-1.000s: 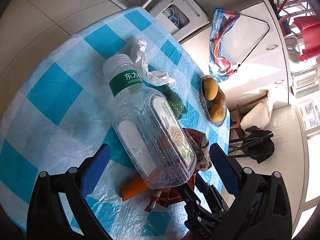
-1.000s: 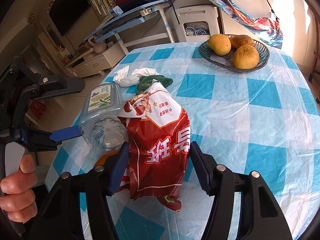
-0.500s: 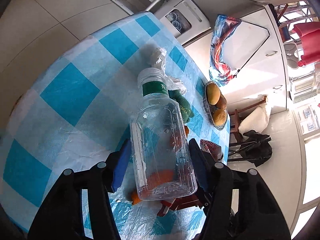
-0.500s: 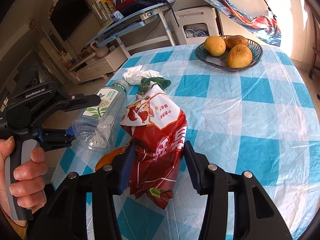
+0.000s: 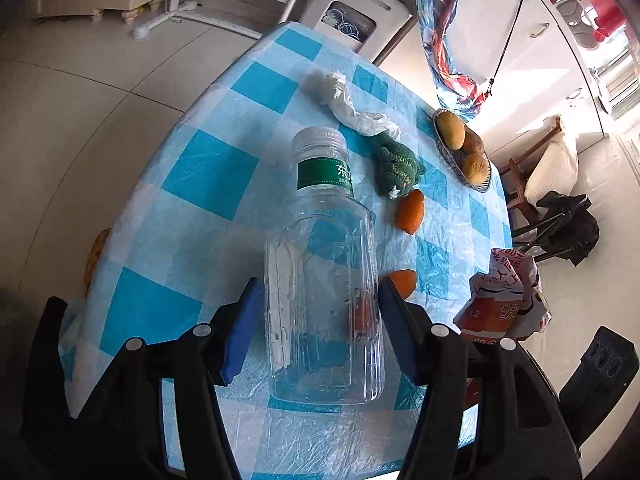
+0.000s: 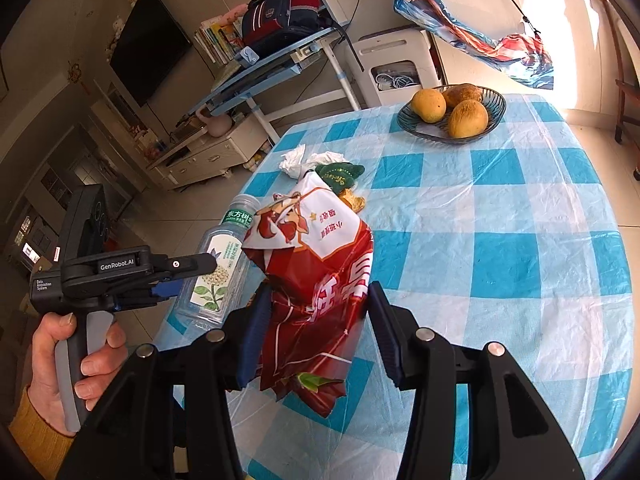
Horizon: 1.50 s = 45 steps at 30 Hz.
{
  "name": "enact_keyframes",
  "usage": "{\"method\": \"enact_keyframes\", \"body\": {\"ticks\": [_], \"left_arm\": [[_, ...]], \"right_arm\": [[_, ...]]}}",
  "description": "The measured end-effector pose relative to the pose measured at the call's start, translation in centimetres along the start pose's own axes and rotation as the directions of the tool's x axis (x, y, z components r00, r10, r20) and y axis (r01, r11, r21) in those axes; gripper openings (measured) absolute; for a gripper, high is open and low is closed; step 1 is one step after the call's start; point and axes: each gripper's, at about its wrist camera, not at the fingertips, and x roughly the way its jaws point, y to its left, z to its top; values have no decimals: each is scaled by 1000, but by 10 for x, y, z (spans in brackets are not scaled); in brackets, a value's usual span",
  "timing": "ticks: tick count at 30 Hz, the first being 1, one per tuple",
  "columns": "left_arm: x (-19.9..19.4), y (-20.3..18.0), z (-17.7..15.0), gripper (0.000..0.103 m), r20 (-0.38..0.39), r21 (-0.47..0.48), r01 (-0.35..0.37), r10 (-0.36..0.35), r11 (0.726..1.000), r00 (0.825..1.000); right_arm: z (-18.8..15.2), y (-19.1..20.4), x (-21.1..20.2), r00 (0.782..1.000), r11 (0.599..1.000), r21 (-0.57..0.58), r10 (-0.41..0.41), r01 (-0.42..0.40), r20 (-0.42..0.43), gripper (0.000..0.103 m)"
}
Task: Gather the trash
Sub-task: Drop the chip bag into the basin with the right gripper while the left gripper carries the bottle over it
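Note:
My left gripper (image 5: 320, 300) is shut on a clear, empty plastic bottle (image 5: 324, 280) with a green label and a white cap, gripped low on its body and held above the checked table (image 5: 208, 172). In the right wrist view that bottle (image 6: 220, 272) hangs over the table's near left edge. My right gripper (image 6: 318, 300) is shut on a crumpled red and white snack bag (image 6: 316, 264), which is off the cloth. On the table lie a crumpled white tissue (image 5: 344, 100), a green wrapper (image 5: 400, 168) and two orange peel pieces (image 5: 410, 212).
A glass bowl (image 6: 496, 104) with three yellow fruits stands at the table's far side. A hand in a yellow sleeve (image 6: 80, 352) holds the left gripper's handle. A white appliance (image 6: 396, 68), a desk and a TV stand beyond the table.
My left gripper has shut on the bottle and turned it upright between the jaws. Both grippers have drawn back and risen with their loads, and the orange peel now lies uncovered.

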Motion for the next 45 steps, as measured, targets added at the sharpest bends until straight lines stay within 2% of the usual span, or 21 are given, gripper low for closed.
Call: {"method": "enact_keyframes", "body": {"ticks": [3, 6, 13, 20, 27, 30, 31, 35, 41, 45], "left_arm": [[8, -8, -1, 55, -11, 27, -31, 31, 999, 999], [0, -9, -7, 53, 19, 29, -29, 28, 999, 999], [-43, 3, -38, 53, 100, 44, -14, 9, 999, 995], [-85, 20, -87, 53, 147, 52, 7, -14, 999, 989], [-118, 25, -144, 53, 165, 87, 27, -41, 996, 985], [-126, 28, -167, 53, 160, 102, 32, -48, 994, 986], [-127, 30, -176, 53, 156, 108, 32, -49, 994, 987], [-125, 37, -207, 53, 119, 121, 35, -50, 992, 992], [-105, 42, -249, 53, 36, 142, 23, -28, 990, 999], [-98, 37, -272, 53, 6, 181, 19, -20, 983, 1000]], "right_arm": [[-11, 1, -7, 1000, 1000, 20, 8, -8, 3, 48], [-22, 8, -15, 1000, 1000, 15, 9, -9, 3, 48], [-56, 31, -35, 999, 999, -28, 41, -42, -17, 48], [-106, 64, -43, 994, 990, -130, 32, -45, -103, 50], [-163, 90, -28, 967, 965, -263, -56, -12, -250, 51], [-179, 95, -20, 949, 952, -307, -99, 2, -300, 56], [-183, 96, -19, 945, 948, -317, -118, 17, -304, 60], [-182, 91, -27, 952, 957, -286, -137, 55, -275, 66], [-165, 68, -52, 983, 986, -134, -121, 103, -136, 74], [-158, 54, -63, 991, 992, -48, -116, 113, -66, 75]]}}
